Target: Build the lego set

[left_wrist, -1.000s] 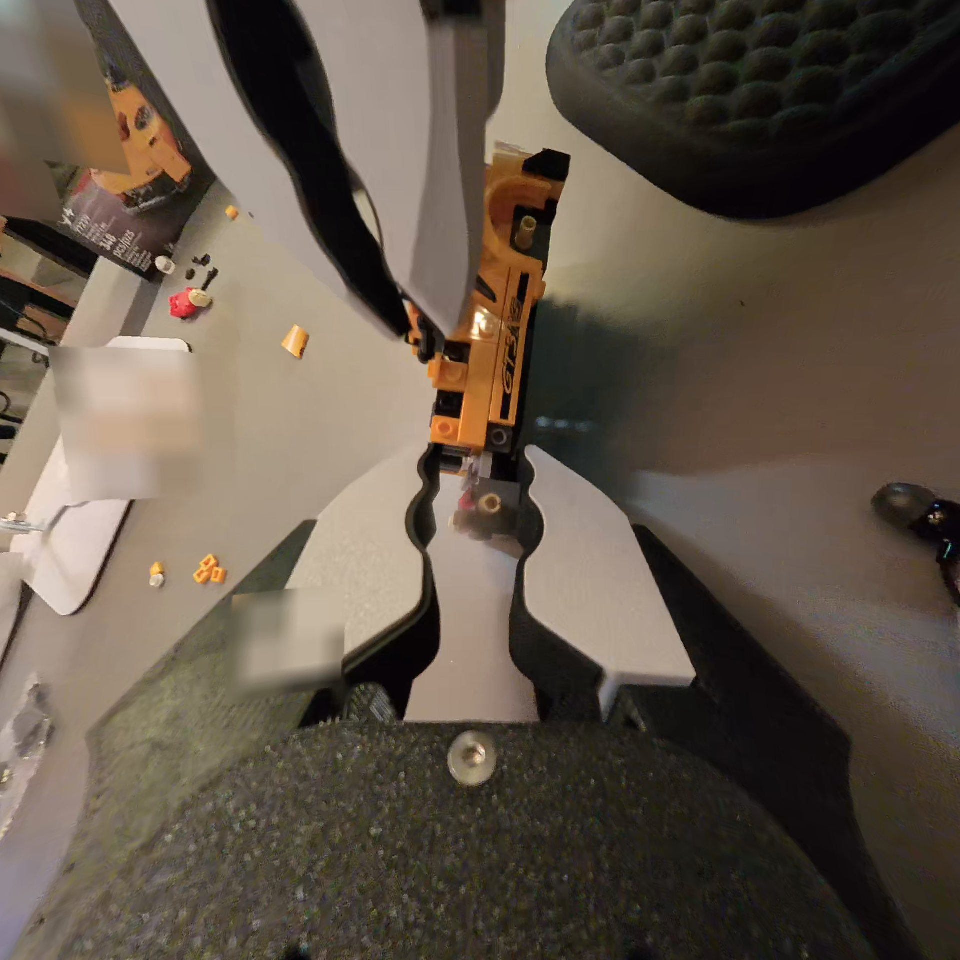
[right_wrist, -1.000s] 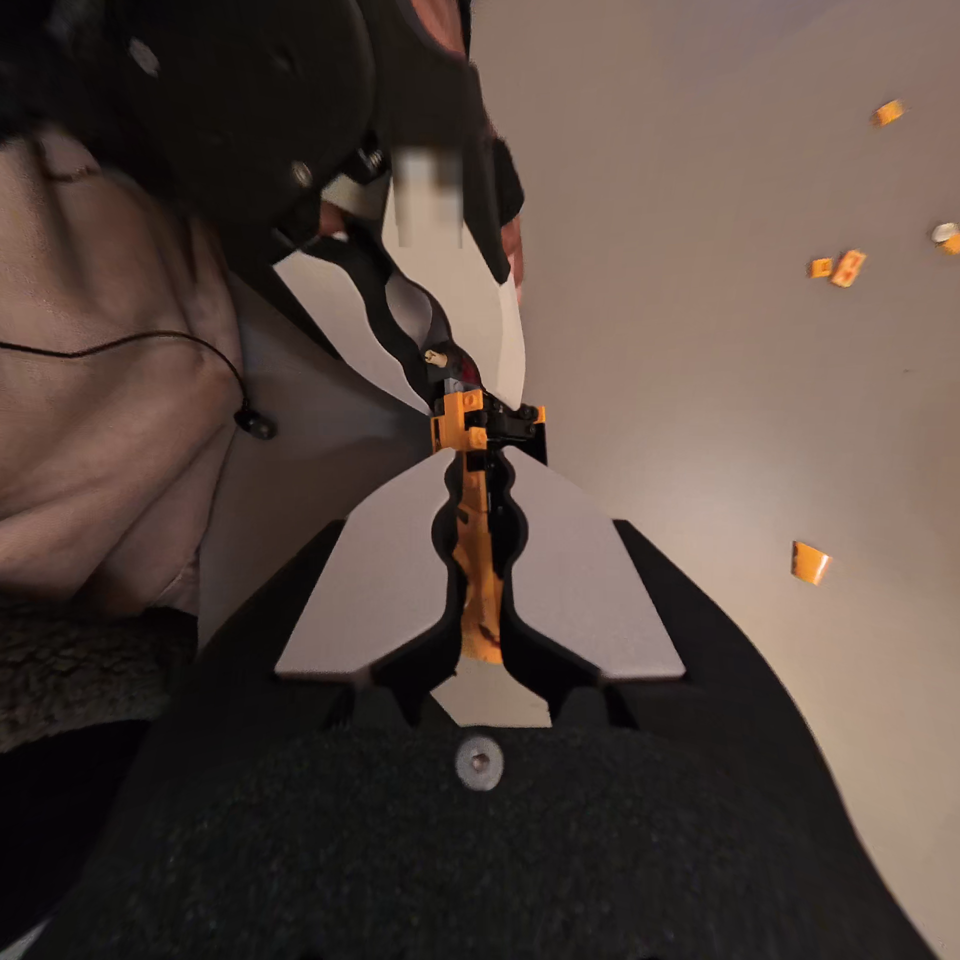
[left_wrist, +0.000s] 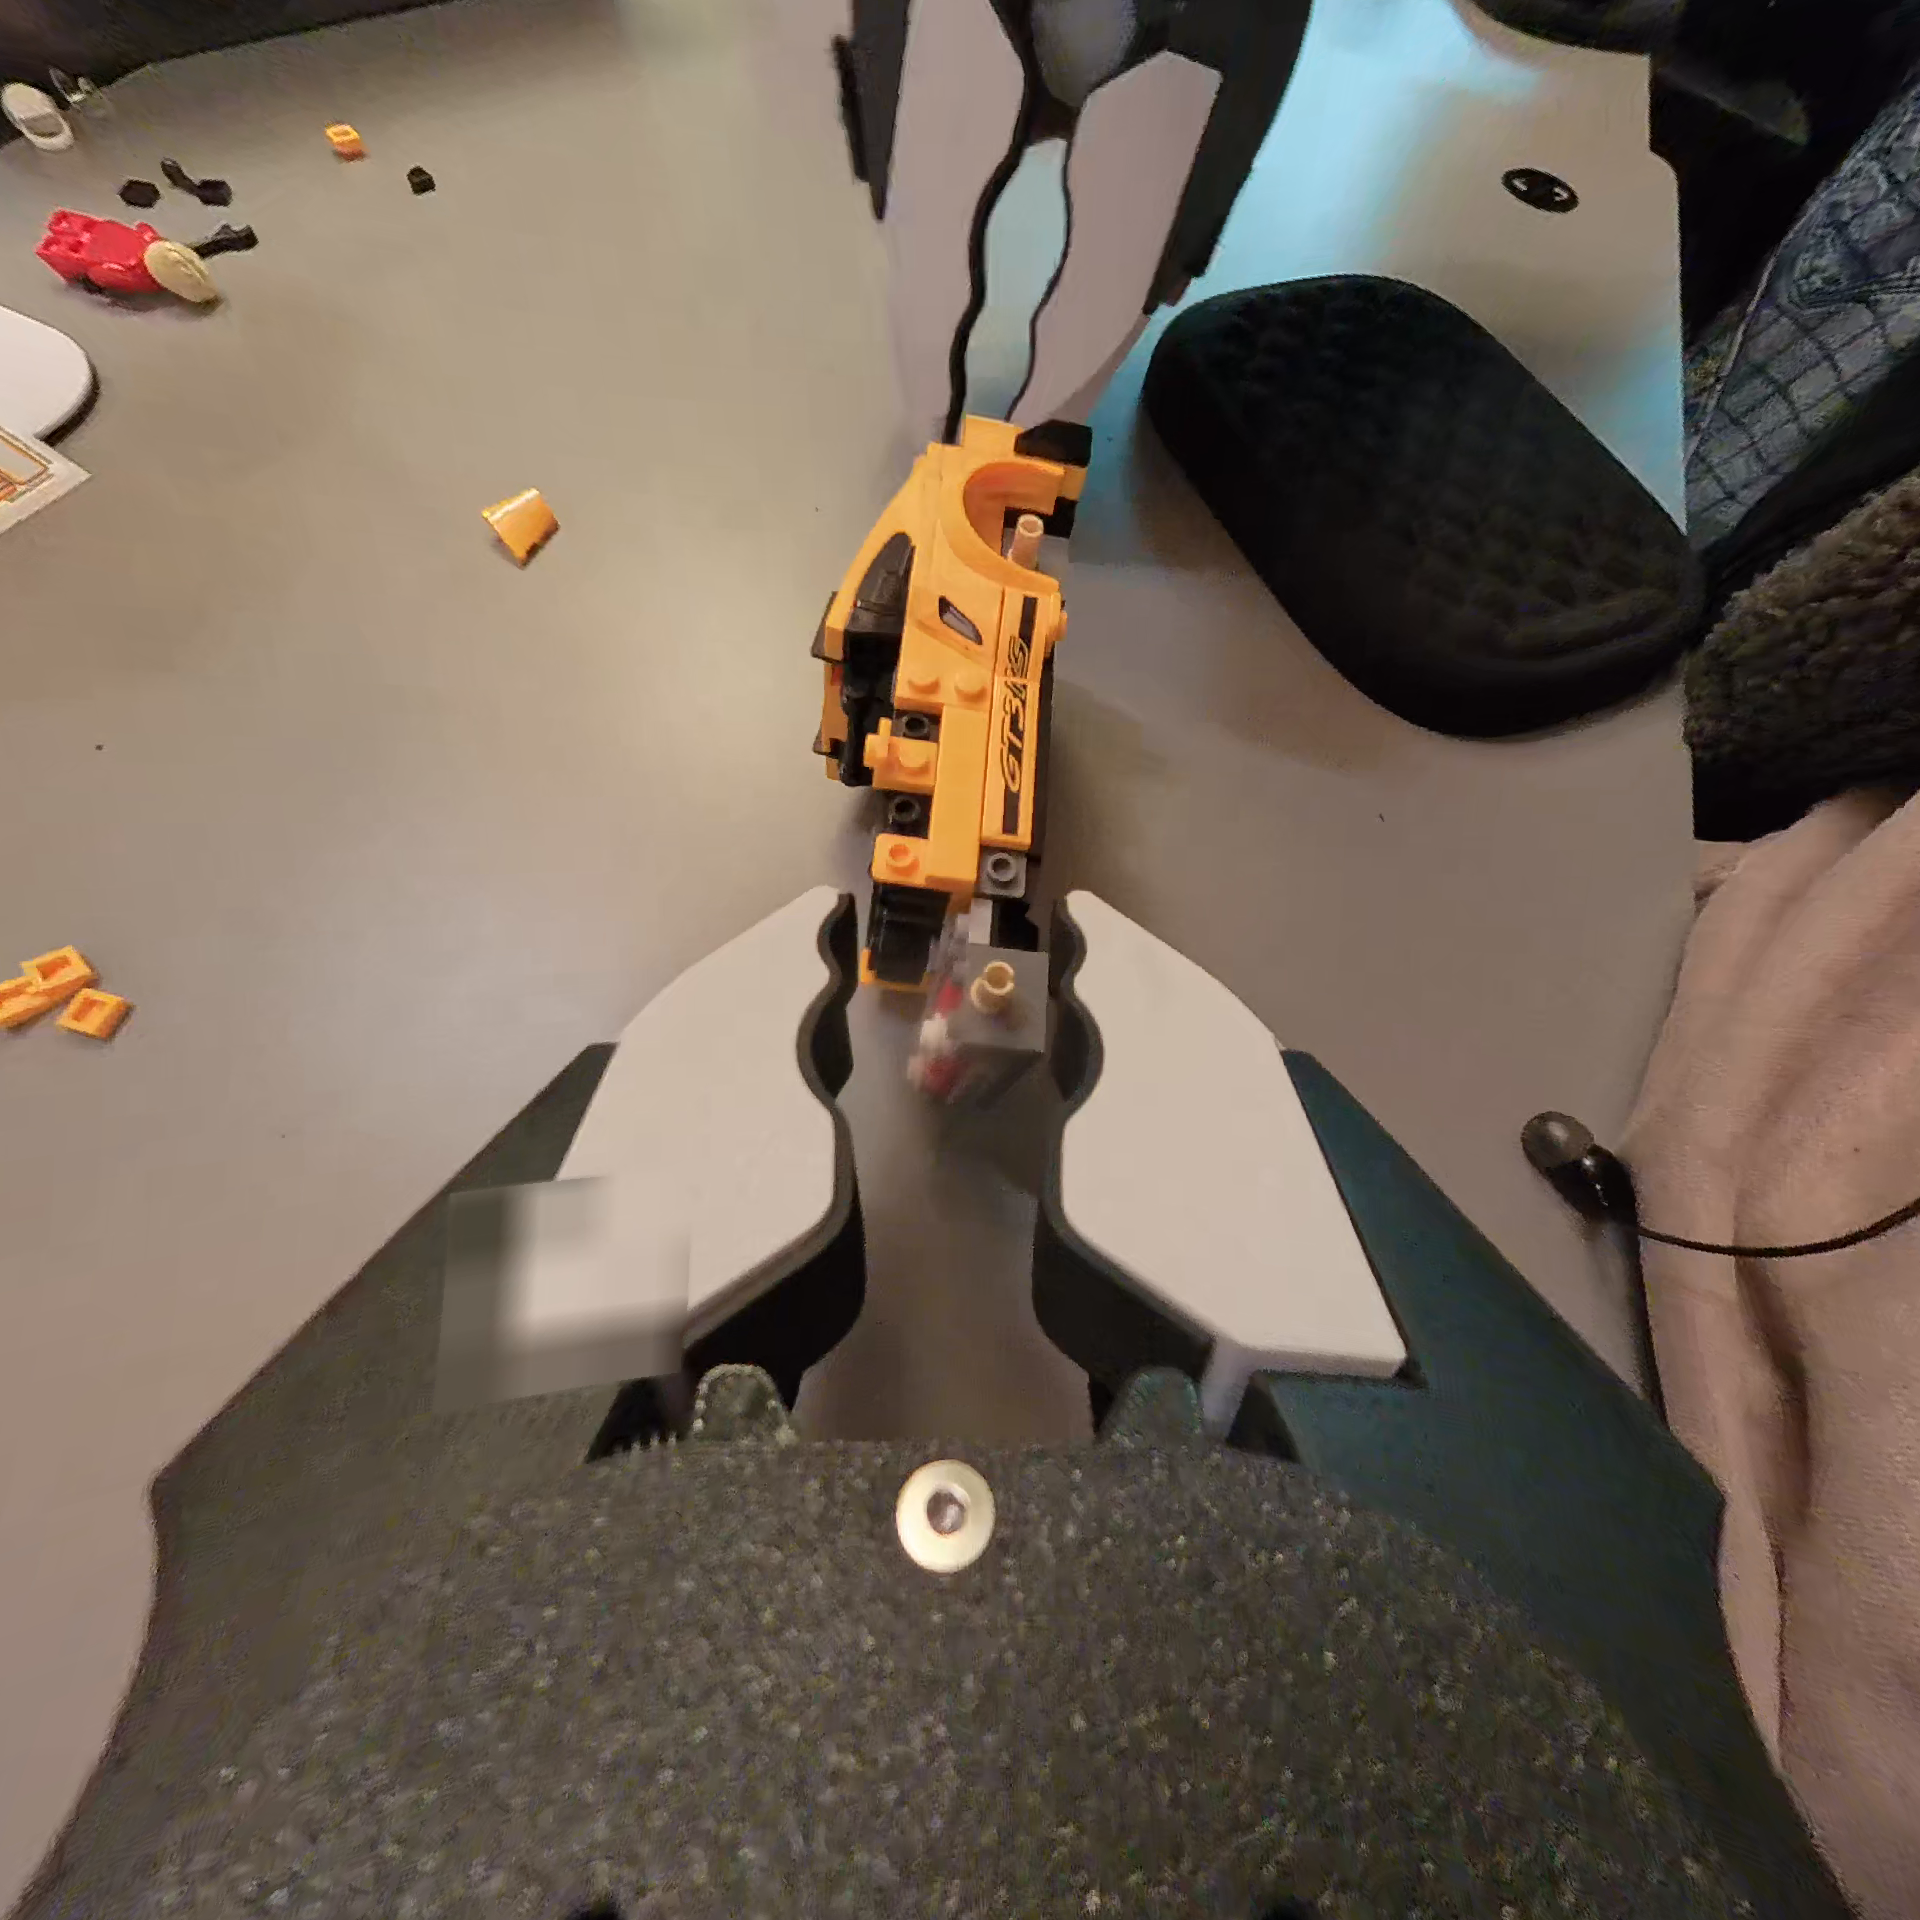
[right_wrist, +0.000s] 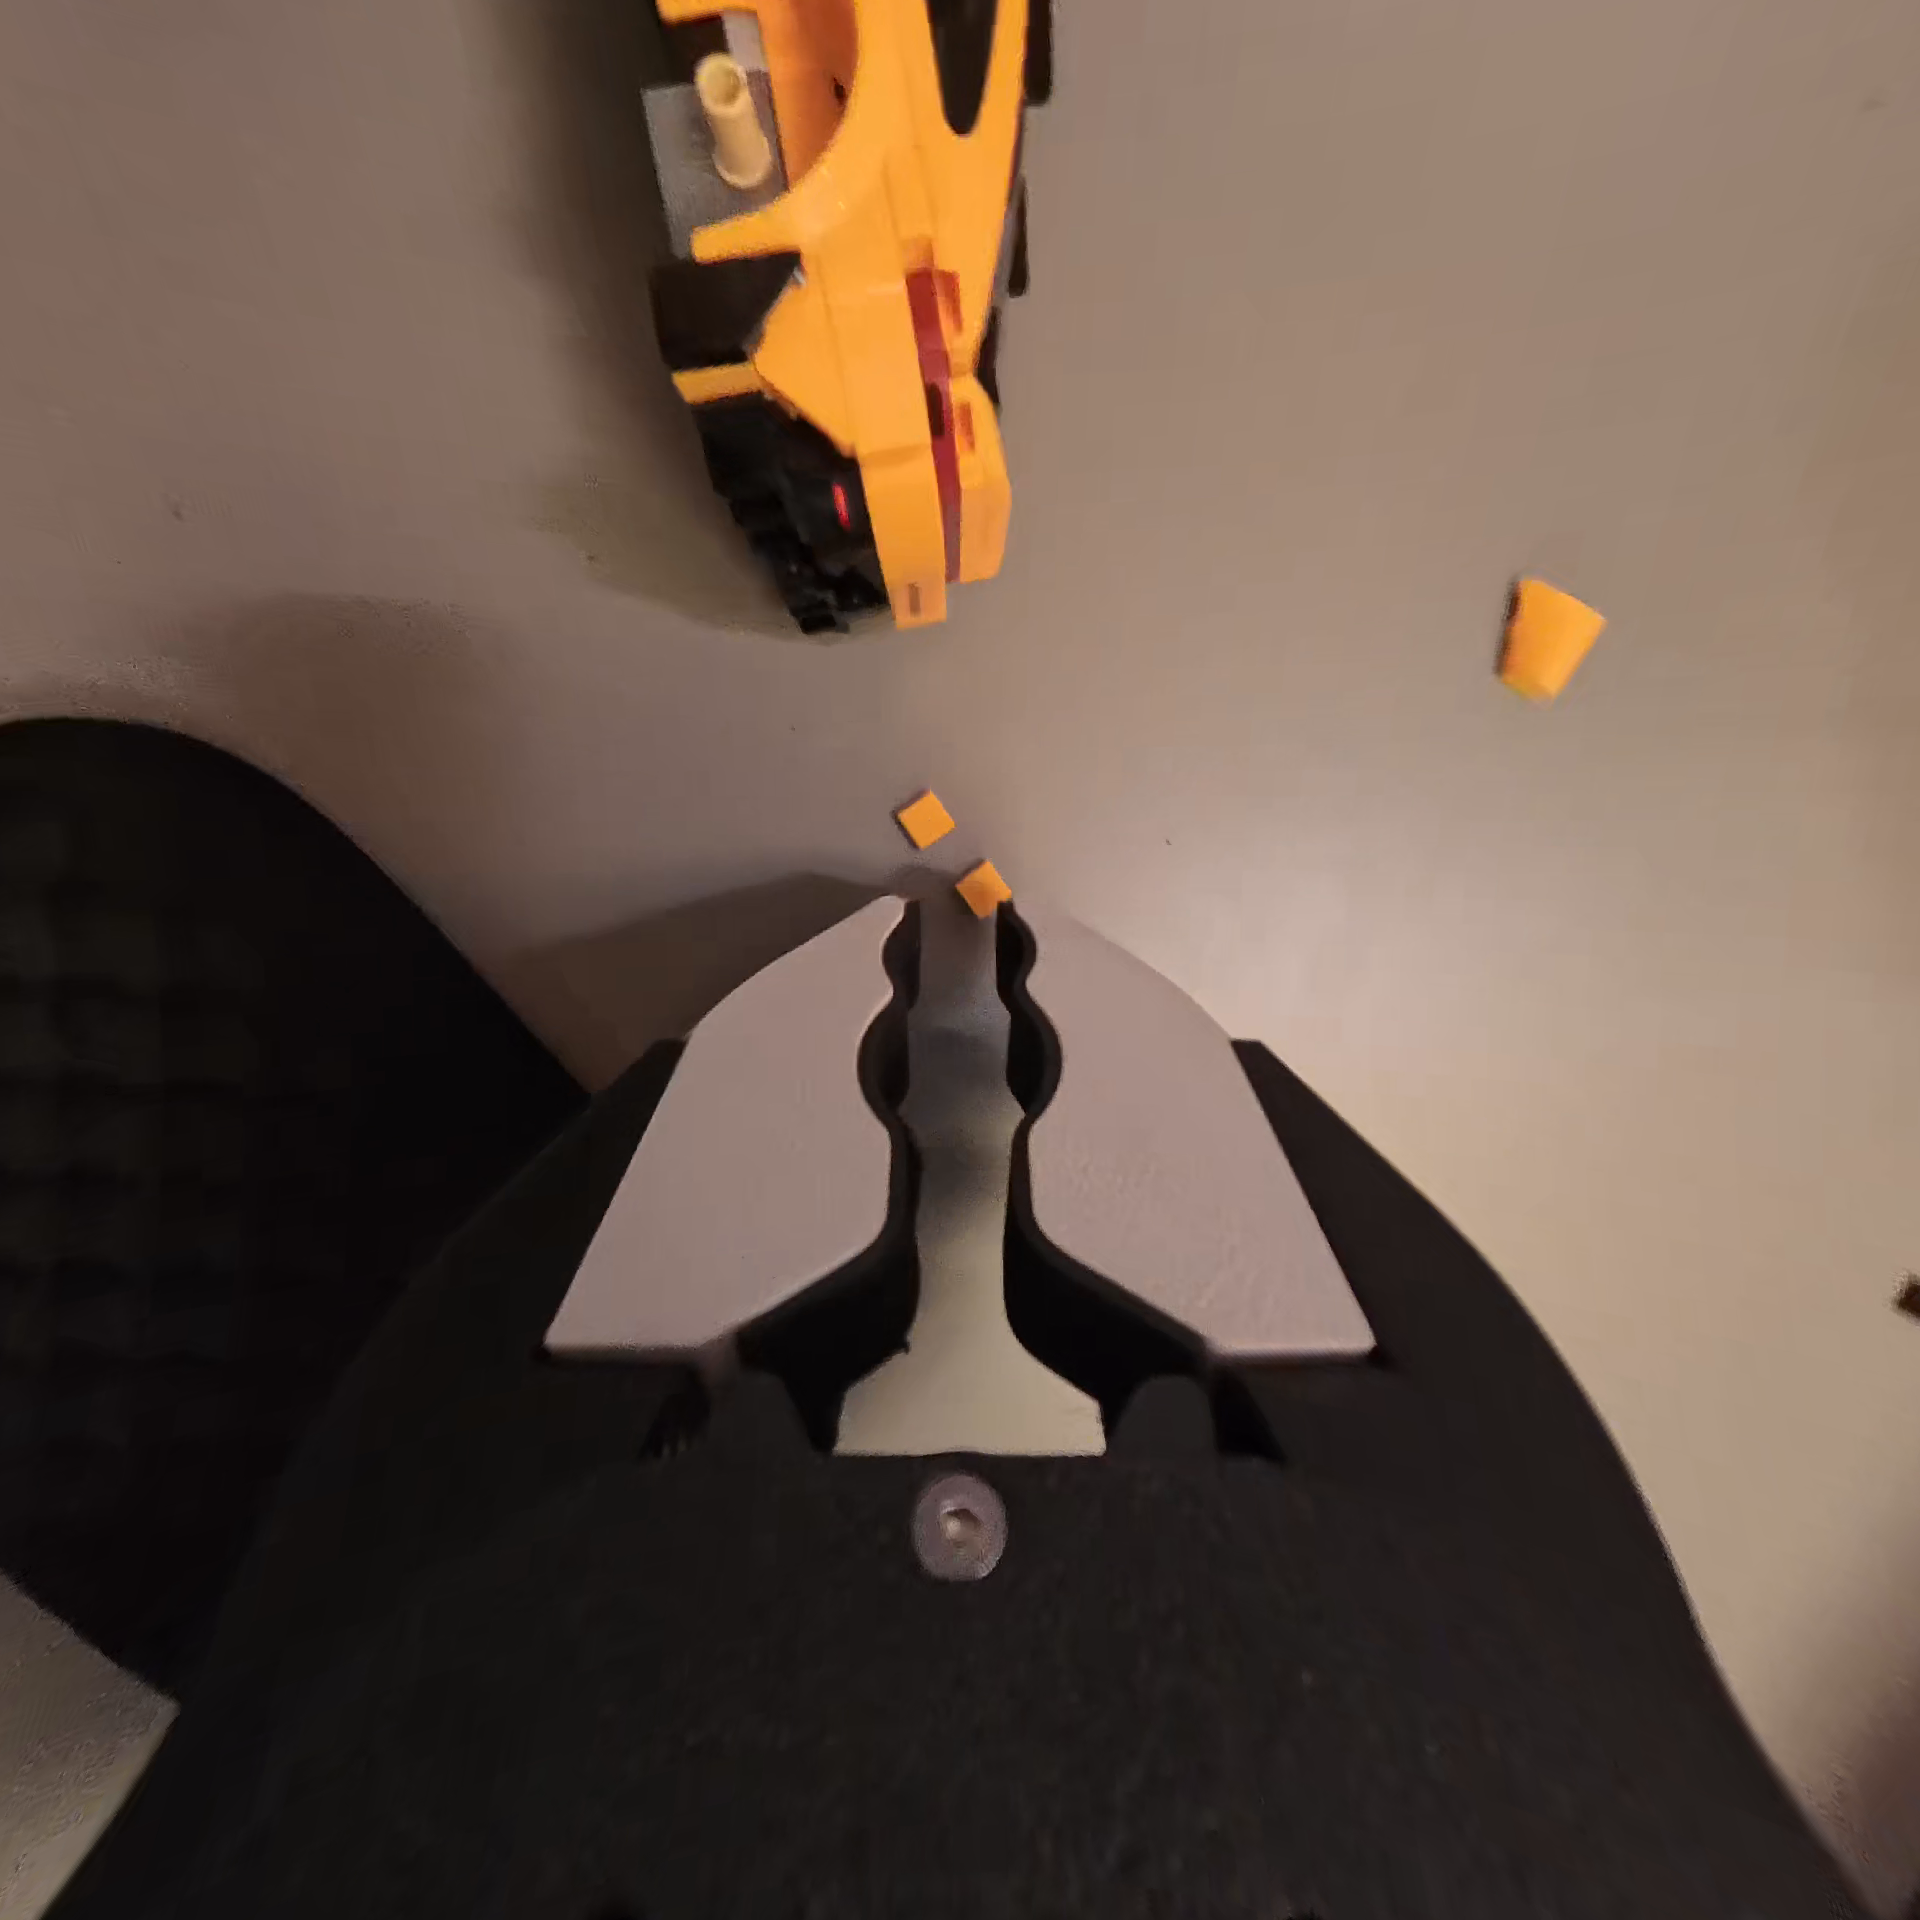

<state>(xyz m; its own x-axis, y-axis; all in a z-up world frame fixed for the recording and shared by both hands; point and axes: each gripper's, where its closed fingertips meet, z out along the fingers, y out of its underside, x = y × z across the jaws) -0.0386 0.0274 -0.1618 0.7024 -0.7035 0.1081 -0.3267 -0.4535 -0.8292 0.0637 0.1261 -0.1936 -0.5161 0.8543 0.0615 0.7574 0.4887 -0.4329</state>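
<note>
On the grey bench (left_wrist: 520, 727), the orange and black brick car (left_wrist: 956, 665) lay on its side, and I use it as my landmark. My left tool (left_wrist: 951, 935) stood wide around the car's near end: the right pad looked to lie against the grey block with the tan peg, while I saw a clear gap at the left pad, so nothing was gripped. My right tool (right_wrist: 956, 909) sat a little short of the car's tail, its jaws narrow and bare, with one small orange tile (right_wrist: 982, 888) just at its right fingertip and a second tile (right_wrist: 925, 818) slightly closer to the car. An orange wedge piece (right_wrist: 1548, 649) lay off to the car's side, and a black padded rest (left_wrist: 1403, 499) lay on the other.
</note>
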